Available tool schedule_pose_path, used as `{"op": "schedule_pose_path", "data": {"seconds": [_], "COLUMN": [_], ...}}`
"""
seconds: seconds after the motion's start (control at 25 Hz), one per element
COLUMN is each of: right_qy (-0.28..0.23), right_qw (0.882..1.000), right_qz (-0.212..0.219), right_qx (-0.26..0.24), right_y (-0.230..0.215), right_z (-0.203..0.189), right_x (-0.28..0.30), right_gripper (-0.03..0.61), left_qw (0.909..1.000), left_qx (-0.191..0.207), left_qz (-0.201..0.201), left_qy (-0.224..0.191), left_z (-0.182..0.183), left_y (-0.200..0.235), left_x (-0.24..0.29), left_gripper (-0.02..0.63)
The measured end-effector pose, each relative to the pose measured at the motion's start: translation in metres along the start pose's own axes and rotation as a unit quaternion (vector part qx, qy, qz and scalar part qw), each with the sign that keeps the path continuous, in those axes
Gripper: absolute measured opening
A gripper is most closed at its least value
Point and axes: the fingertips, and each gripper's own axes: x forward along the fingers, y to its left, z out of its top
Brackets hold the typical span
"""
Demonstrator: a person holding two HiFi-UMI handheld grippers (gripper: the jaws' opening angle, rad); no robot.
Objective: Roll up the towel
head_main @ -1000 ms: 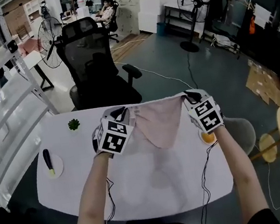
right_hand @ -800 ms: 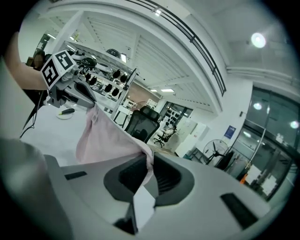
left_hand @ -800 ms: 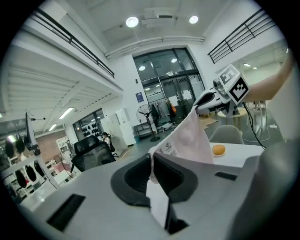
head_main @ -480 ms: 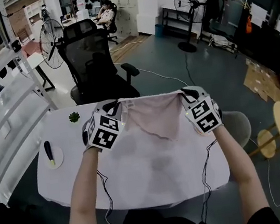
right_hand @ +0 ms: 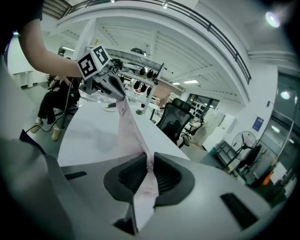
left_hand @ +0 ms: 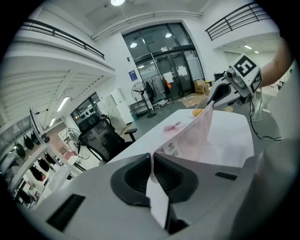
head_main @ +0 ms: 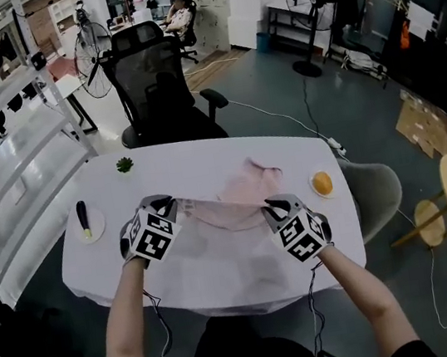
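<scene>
A pale pink towel (head_main: 239, 199) hangs stretched between my two grippers, and its far end rests on the white table (head_main: 222, 274). My left gripper (head_main: 171, 208) is shut on the towel's left corner. My right gripper (head_main: 267, 208) is shut on the right corner. In the left gripper view the towel (left_hand: 194, 133) runs from the closed jaws across to the other gripper (left_hand: 220, 93), with a white label near the pinch. In the right gripper view the cloth (right_hand: 131, 131) leads from the jaws up to the left gripper (right_hand: 110, 82).
An orange (head_main: 322, 183) lies at the table's right edge. A small green plant (head_main: 124, 164) stands at the far left, and a white dish with a dark object (head_main: 86, 224) lies at the left. A black office chair (head_main: 155, 92) is behind the table, a grey chair (head_main: 373, 192) to its right.
Both grippers have come toward me and down with the towel. Its hanging part now lies on the table, and the orange is uncovered.
</scene>
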Motion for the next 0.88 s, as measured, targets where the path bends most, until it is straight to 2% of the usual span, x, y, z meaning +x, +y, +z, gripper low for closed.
{"op": "schedule_pose_path", "data": {"seconds": [0.16, 0.48, 0.72, 0.88], "right_qy": [0.002, 0.019, 0.063, 0.1], "right_qw": [1.0, 0.998, 0.994, 0.99], "right_qz": [0.027, 0.054, 0.08, 0.09], "right_qx": [0.01, 0.009, 0.025, 0.034], "right_y": [0.056, 0.144, 0.205, 0.226], "right_z": [-0.016, -0.054, -0.1, -0.135], "right_x": [-0.006, -0.028, -0.032, -0.031], "right_gripper": [0.044, 0.044, 0.046, 0.05], "left_qw": [0.9995, 0.9963, 0.9907, 0.986], "left_qx": [-0.018, -0.044, -0.043, -0.045], "left_qz": [0.001, -0.003, -0.042, -0.067], "left_qy": [0.027, 0.074, 0.122, 0.146], "left_z": [-0.047, -0.132, -0.196, -0.223], "left_y": [-0.022, -0.083, -0.139, -0.171], "left_x": [-0.024, -0.07, -0.085, -0.081], "left_gripper": [0.031, 0.031, 0.031, 0.032]}}
